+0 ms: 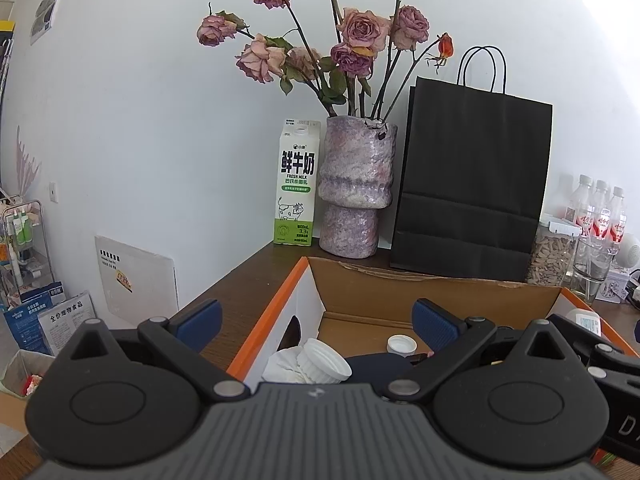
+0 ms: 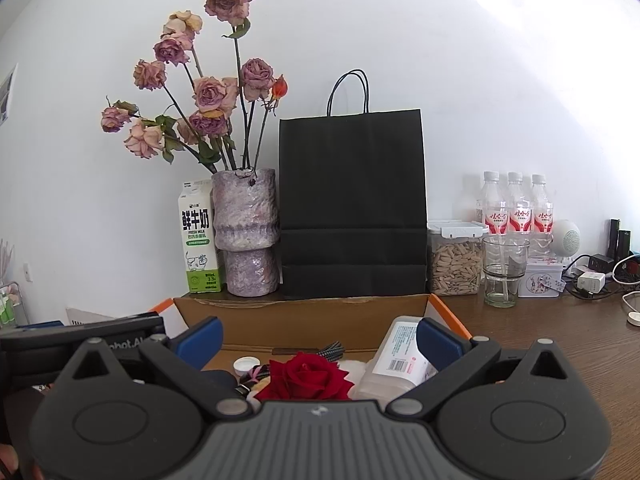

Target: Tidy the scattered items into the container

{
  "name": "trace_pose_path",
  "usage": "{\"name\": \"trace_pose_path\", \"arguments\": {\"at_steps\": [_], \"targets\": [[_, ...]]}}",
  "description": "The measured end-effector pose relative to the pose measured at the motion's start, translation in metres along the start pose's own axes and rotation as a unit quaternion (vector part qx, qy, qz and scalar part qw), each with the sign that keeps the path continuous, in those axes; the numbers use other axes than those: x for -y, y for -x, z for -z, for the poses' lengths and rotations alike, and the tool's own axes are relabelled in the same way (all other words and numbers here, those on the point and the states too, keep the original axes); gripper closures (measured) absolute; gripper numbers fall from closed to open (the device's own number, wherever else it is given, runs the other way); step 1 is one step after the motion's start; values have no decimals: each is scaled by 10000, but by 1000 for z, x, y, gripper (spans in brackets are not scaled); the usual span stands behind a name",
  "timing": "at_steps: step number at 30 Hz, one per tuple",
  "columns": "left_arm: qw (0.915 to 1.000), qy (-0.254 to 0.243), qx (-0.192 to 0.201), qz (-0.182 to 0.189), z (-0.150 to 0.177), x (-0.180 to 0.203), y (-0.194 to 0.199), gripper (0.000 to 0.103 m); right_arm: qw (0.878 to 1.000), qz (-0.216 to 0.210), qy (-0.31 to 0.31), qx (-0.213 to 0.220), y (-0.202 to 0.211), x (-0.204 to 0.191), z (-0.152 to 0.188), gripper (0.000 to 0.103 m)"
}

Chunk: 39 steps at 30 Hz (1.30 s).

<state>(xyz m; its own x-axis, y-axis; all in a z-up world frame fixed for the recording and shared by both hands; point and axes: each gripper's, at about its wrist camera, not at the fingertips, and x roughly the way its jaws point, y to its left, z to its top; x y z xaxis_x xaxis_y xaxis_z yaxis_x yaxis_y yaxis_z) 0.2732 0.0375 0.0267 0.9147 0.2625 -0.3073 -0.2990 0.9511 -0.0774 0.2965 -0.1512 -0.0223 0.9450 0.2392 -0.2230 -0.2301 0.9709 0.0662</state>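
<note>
From my left wrist camera, the open cardboard box with orange rim (image 1: 436, 292) sits just ahead on the dark brown wooden table (image 1: 248, 280). Inside it at the near left lie a crumpled white plastic bottle (image 1: 308, 362) and, farther in, a small white screw cap (image 1: 401, 345). My left gripper (image 1: 316, 320) is spread wide and holds nothing; its left blue pad hangs outside the box's left wall, the right pad over the interior. The risk I see here is that left finger catching the orange edge if I lower, which would shove the box toward the mottled purple ceramic vase (image 1: 354, 188) and the white and green milk carton (image 1: 296, 182) just behind it.

From my right wrist camera, the same box holds a red fabric rose (image 2: 306, 376), a clear plastic bottle with a white printed label (image 2: 394, 360) lying on its side, a braided cable (image 2: 332, 350) and the cap. My right gripper (image 2: 318, 340) is also wide open and empty, poised above these, touching none. The black paper bag (image 2: 352, 204) stands just beyond the far wall; a careless lift could tip it. No loose items show on the table near the box, so I judge the tidying nearly finished.
</note>
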Motion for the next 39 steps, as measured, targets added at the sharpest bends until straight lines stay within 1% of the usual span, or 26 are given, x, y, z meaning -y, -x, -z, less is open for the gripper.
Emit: {"name": "trace_pose_path", "arguments": {"at_steps": [22, 28, 33, 39], "targets": [[10000, -33, 45, -22, -1, 1, 2, 0, 10000, -62, 16, 62, 7, -1, -2, 0], [10000, -26, -21, -14, 0, 1, 0, 0, 10000, -90, -13, -30, 3, 0, -1, 0], [10000, -21, 11, -24, 0, 1, 2, 0, 10000, -84, 1, -1, 5, -1, -2, 0], [10000, -28, -58, -1, 1, 1, -1, 0, 9999, -85, -28, -53, 3, 1, -2, 0]]}}
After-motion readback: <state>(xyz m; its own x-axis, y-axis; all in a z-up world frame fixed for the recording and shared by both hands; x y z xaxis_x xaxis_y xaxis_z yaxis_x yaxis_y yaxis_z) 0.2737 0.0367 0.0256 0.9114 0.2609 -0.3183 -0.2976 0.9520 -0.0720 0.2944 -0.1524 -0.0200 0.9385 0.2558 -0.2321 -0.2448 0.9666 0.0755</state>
